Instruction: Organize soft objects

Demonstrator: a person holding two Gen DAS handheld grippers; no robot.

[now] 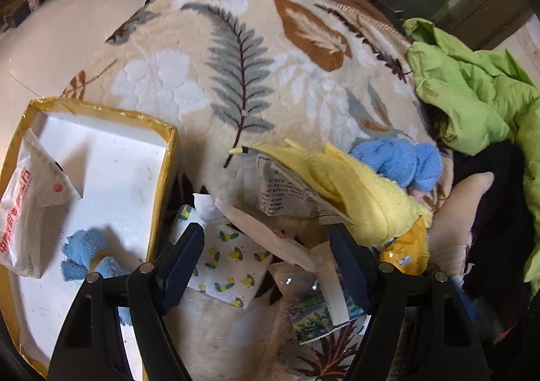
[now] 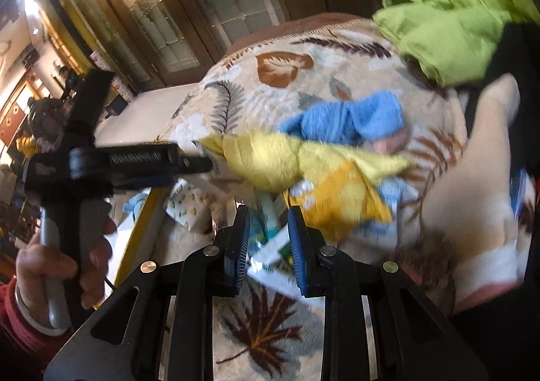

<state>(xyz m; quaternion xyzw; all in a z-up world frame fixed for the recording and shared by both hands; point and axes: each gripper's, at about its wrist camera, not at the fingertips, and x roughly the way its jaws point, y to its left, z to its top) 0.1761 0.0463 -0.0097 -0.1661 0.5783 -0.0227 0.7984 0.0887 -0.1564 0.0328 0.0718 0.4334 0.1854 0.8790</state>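
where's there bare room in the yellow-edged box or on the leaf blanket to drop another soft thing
Free: the white floor of the yellow-edged box between the white printed packet and blue fuzzy cloth; also the leaf-patterned blanket beyond the yellow plush cloth. Crowded: packets and cloths at the jaws, and the green jacket side.

Red printed characters and a round red mark stand on the white plastic bag (image 1: 28,212) in the foam box (image 1: 101,158) — too distorted to read. The paper tag (image 1: 287,192) beside the yellow plush toy (image 1: 368,198) carries rows of fine print — illegible.
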